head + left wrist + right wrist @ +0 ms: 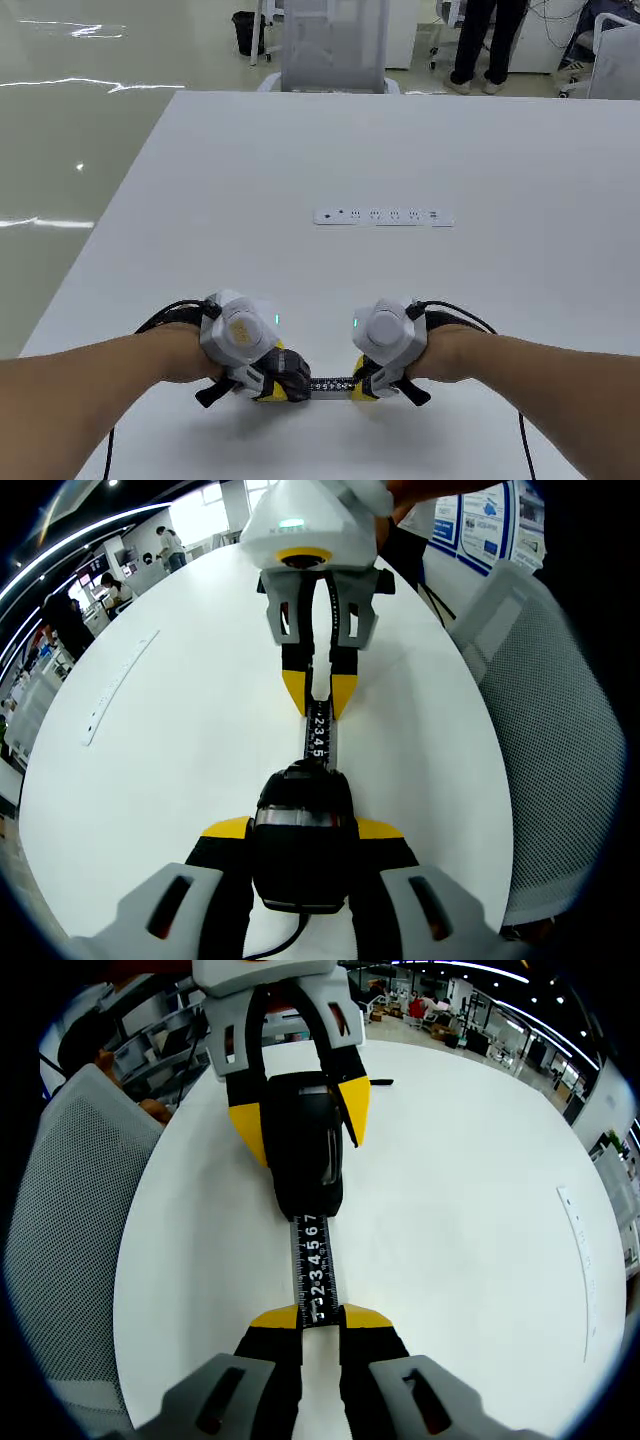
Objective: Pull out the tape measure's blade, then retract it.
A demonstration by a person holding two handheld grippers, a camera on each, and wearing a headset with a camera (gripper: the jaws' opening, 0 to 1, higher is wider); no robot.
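your left forearm (pixel 90 370) and right forearm (pixel 545 365) enter from the lower corners of the head view. both lie low over the white table (pixel 300 150). the wrists are turned inward, so the two grippers face each other tip to tip, close to the table's near edge.

the left gripper (pixel 303 829) is clamped on the black tape measure case (pixel 300 875). its yellow-tipped jaws press the case's two sides, and the case sits low on the table.

the right gripper (pixel 320 1316) is closed to a narrow gap and pinches the end of the blade (pixel 314 1255). printed numerals from two to seven run from its jaws to the mouth of the case.

the blade is drawn out only a short way and lies straight between the two grippers. whether it touches the table surface or hangs just above it, you cannot tell.

a white power strip (pixel 385 216) lies farther out on the table, well apart from both grippers.
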